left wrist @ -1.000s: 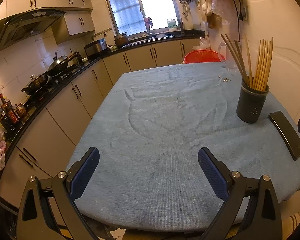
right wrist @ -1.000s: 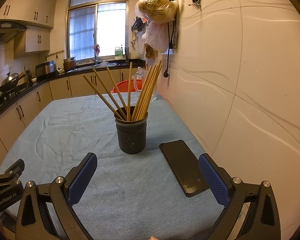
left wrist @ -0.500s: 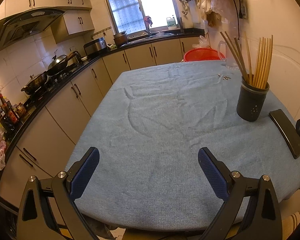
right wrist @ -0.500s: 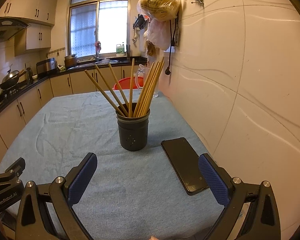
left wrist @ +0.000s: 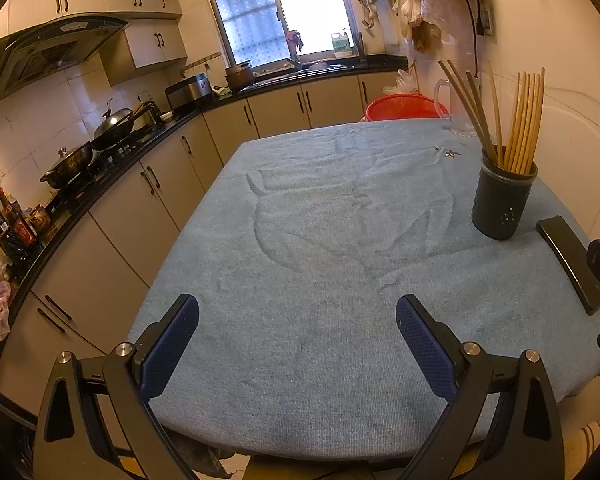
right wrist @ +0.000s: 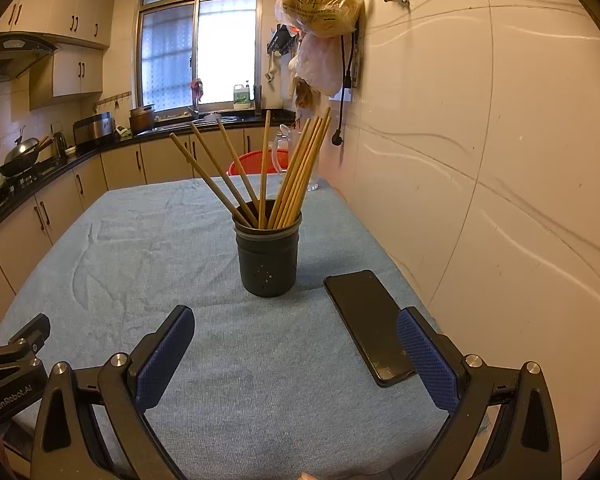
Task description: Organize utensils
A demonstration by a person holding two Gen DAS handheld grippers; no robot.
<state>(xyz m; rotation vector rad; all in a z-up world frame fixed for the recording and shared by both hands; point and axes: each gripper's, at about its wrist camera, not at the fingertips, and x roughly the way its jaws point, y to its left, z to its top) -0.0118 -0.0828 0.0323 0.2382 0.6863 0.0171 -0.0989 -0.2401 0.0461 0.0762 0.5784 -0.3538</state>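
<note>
A dark cylindrical holder [right wrist: 267, 262] is standing upright on the blue cloth [right wrist: 172, 248] covering the table, near the wall side, and it is carrying all the wooden chopsticks [right wrist: 288, 176] you can see: a tight bunch is leaning toward the wall, one is standing almost straight, and three are fanning out toward the kitchen side. In the left wrist view the same holder [left wrist: 502, 204] is sitting far to your right with the chopsticks [left wrist: 524, 120] rising out of it. A black phone [right wrist: 366, 322] is lying flat on the cloth just beside the holder, between it and the wall, not touching it. Beyond the far table edge a red basket [right wrist: 258, 160] is showing, with a clear jug [right wrist: 284, 148] near it by the wall.

The cloth is lying wrinkled across the tabletop. Beige cabinets [left wrist: 148, 184] are running under a dark counter along the left and far sides, woks [left wrist: 112, 124] are sitting on the stove, and plastic bags [right wrist: 320, 4] are hanging on the wall above the table.

You are holding the right gripper [right wrist: 296, 350] low over the near edge, facing the holder, with its jaws spread wide and nothing between them. You are holding the left gripper [left wrist: 298, 340] over bare cloth, well apart from the holder, its jaws likewise spread and empty.
</note>
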